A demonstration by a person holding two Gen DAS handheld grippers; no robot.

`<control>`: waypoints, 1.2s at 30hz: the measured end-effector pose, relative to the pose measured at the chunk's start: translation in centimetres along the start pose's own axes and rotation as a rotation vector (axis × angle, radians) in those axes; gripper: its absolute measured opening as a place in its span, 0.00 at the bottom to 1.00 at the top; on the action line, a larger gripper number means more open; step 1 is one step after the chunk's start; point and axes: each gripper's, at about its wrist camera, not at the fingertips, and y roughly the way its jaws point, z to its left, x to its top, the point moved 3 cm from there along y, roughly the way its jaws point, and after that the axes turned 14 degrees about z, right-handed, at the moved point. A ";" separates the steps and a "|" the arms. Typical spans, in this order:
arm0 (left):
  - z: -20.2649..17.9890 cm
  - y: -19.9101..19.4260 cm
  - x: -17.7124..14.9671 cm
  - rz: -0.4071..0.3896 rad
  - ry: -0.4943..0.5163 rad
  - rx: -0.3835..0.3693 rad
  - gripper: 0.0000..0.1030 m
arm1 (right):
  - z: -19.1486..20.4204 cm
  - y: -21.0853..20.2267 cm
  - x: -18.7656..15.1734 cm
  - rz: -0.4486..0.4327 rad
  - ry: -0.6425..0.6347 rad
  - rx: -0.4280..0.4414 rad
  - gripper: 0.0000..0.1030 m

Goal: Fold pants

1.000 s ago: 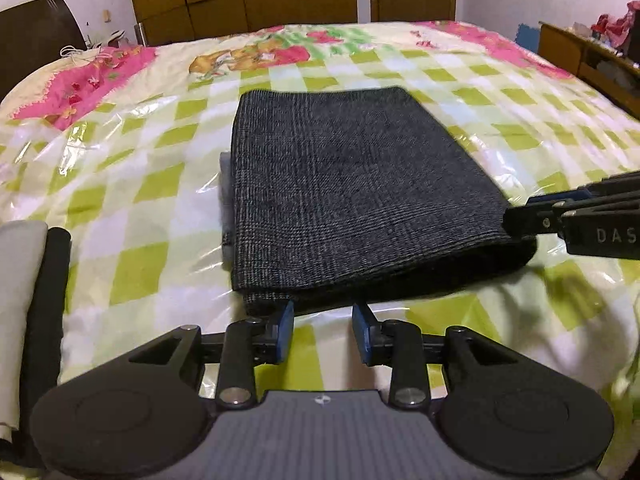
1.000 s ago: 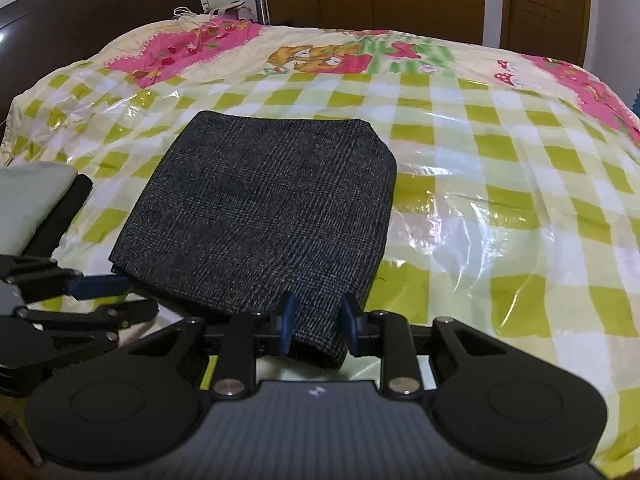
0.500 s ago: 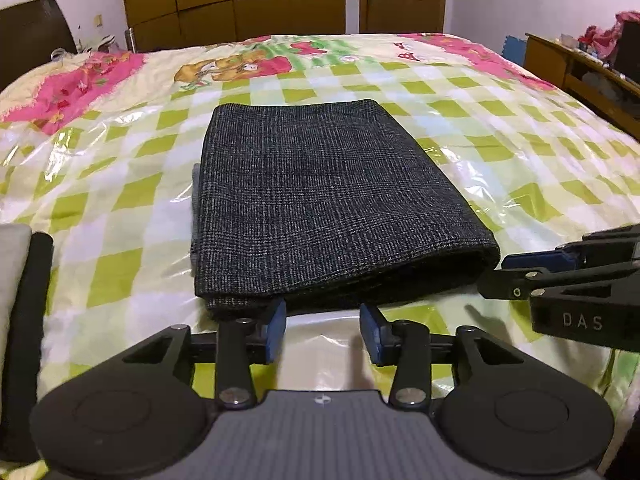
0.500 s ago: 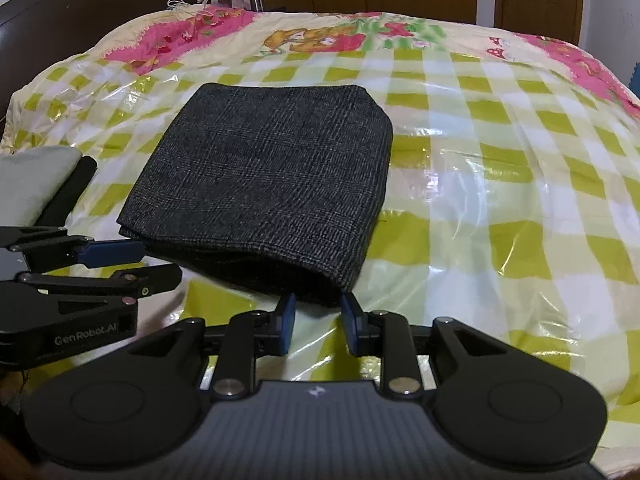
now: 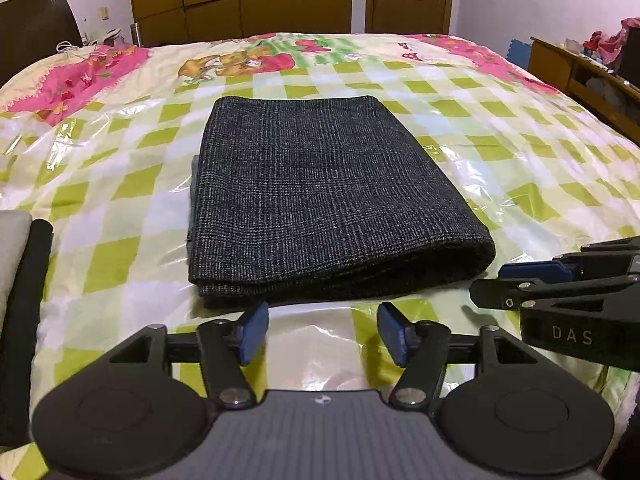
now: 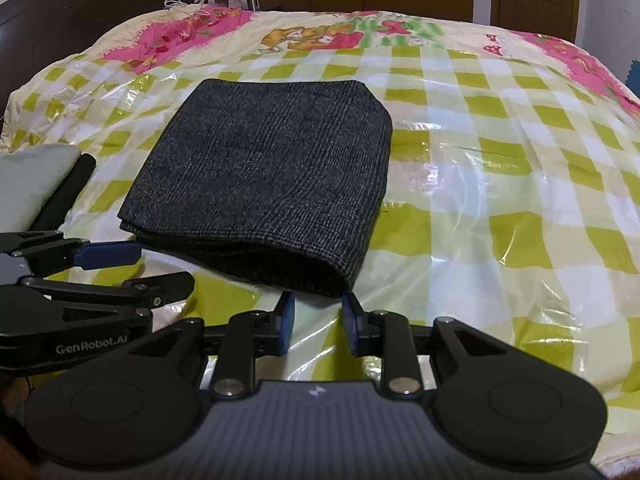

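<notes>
Since the pants (image 5: pixel 332 204) lie folded near the bed's (image 5: pixel 520 168) front edge, draw both tongs straight back: left tongs (image 5: pixel 322 330) widening and empty, right tongs (image 6: pixel 318 322) narrow and empty.

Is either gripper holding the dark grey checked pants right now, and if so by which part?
Nothing is held. The folded dark grey checked pants lie free on the bed; the left gripper, jaws opening, and the right gripper both stand empty just short of the near edge.

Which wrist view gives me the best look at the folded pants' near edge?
The left wrist view: the folded pants lie square ahead, the whole near edge and its layers visible past the left gripper, whose jaws are opening, empty. The right wrist view shows them skewed, the near right corner closest.
</notes>
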 end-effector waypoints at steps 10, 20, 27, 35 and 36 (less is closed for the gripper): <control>0.1 -0.1 -0.1 -0.013 -0.019 0.008 0.86 | 0.3 -0.2 -0.5 -0.008 0.010 -0.012 0.32; -0.2 -0.4 0.0 -0.029 -0.020 0.067 1.00 | 0.5 -0.6 -0.7 -0.022 0.028 -0.032 0.38; -0.1 -0.3 0.0 -0.026 -0.026 0.098 1.00 | 0.6 -0.9 -0.9 -0.035 0.038 -0.049 0.39; -0.1 -0.3 -0.1 -0.012 -0.024 0.108 1.00 | 0.6 -1.1 -1.0 -0.039 0.042 -0.053 0.40; -0.2 -0.2 -0.1 -0.009 -0.023 0.109 1.00 | 0.6 -1.1 -1.1 -0.040 0.042 -0.054 0.40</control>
